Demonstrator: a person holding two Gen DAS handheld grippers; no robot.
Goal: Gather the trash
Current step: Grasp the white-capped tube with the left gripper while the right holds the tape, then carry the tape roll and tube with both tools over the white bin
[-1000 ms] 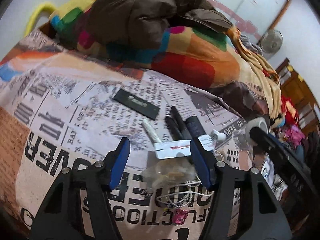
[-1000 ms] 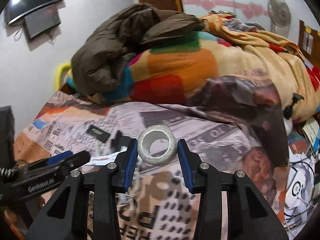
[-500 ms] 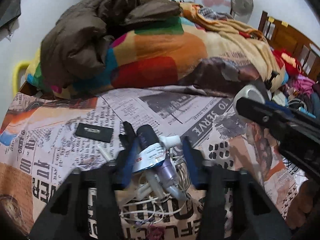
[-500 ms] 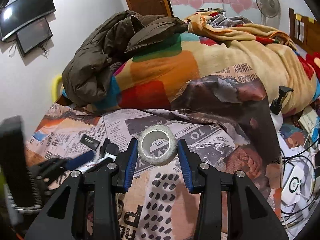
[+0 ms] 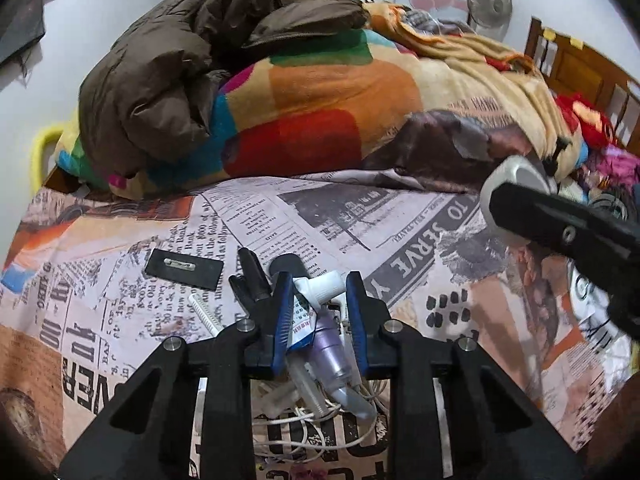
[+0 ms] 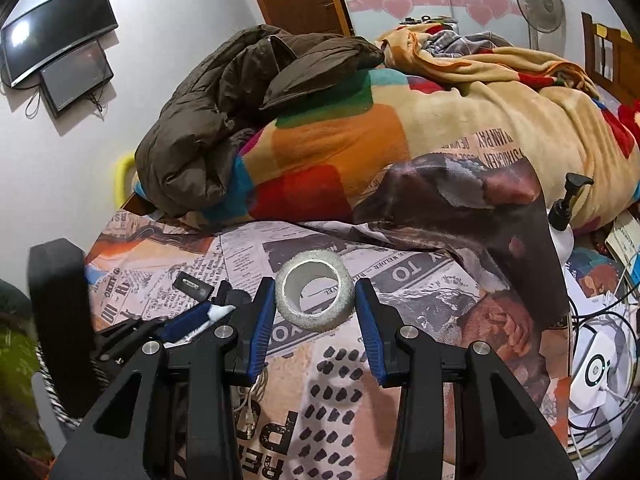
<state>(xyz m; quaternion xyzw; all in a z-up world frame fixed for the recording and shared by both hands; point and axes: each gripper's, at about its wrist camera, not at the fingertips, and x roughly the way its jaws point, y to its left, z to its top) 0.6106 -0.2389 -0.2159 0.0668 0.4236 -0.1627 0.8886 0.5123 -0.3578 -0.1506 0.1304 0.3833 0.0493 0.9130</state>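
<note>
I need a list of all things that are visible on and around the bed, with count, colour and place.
tape roll: 1, grey-white, clamped in the right gripper
tube: 1, white with red-blue label, between the left gripper's pads
purple bottle: 1, lying under the left gripper
black pens: 2, beside the tube
black card: 1, on the newspaper-print sheet
white cables: tangle, front of sheet
brown jacket: 1, on the colourful blanket
pump bottle: 1, white, right side
fan: 1, back right
screens: 2, black, on the wall
left hand-held gripper: black, blue pads, just been closing
right hand-held gripper: same colours
</note>
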